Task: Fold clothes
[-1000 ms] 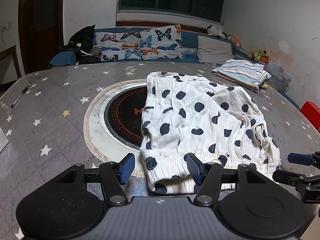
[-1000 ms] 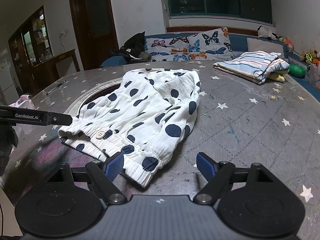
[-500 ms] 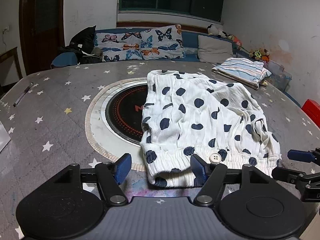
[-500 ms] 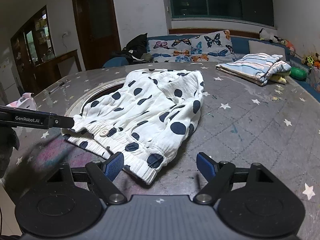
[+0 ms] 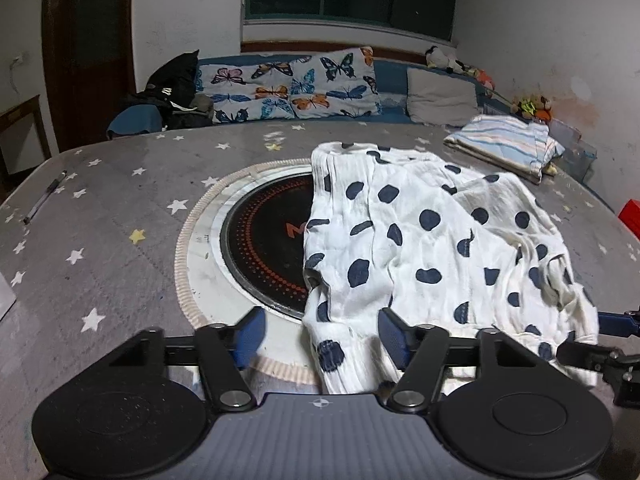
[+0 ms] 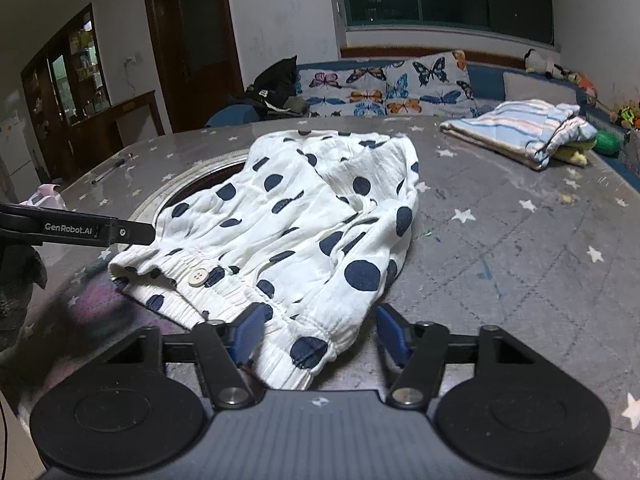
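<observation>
Both jaws are closing on the polka-dot shorts' (image 5: pixel 424 240) waistband, low in frame: left hand-held gripper (image 5: pixel 322 336) and right hand-held gripper (image 6: pixel 320 334) half open, fabric between, should pinch fully before lifting.

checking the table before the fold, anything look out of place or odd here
Yes: the polka-dot shorts lie rumpled, partly covering the round black cooktop set into the table, an odd spot for clothes. A pen lies loose near the table's far left edge.
</observation>
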`<state>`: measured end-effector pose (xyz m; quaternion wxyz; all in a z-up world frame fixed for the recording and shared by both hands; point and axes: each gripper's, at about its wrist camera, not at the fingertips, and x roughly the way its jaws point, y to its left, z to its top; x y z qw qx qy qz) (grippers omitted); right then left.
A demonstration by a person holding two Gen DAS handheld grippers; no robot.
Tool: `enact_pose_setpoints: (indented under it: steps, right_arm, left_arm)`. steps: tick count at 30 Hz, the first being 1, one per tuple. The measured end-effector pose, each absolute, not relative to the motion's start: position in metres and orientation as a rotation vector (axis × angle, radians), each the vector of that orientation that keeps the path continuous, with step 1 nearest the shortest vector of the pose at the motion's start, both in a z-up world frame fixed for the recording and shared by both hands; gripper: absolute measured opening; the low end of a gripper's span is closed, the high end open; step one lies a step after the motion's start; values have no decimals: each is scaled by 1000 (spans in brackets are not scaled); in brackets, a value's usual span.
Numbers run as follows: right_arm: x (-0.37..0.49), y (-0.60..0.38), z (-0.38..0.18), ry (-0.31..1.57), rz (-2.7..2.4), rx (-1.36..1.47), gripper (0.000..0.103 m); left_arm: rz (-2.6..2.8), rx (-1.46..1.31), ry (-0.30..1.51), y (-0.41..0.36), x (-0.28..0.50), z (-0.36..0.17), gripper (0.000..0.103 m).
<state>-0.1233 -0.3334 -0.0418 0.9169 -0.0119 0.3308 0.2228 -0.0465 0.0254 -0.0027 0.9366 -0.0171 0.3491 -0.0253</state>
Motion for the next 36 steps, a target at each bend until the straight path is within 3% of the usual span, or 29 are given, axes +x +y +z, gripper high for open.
enact_pose_setpoints:
  steps: [2,4,11,20,22,27,29,36]
  right_arm:
    - [-120,-333,-44,693,469,-12,45]
    - [-120,-333,-45,697,479,-6,36]
    - [-129,-339,-37,696,540,13,16]
    - [-168,-347,-25,786,723,-24,14]
    - [-178,-346,-22,811,760,-48,20]
    - [-186,-348,-4,810,787,-108,29]
    - [-179,-351,8,794,777,-108,32]
    - [-120,-364,42,685,658,-90,36]
  left_arm:
    - [-78,-29,730,26,-41,-8,32]
    - [-106,-32,740,26,-40,-11,17]
    - [-176,-49,751,30,-55,-6,7]
    - [-250,-65,831,51,-106,-1,7]
    - [-260,-53,847,54,-114,0,8]
    - [-259,-25,832,61,-120,10,21]
    - [-252,-14,817,62,-119,17,47]
    - [-220,4,742,66,-88,39,50]
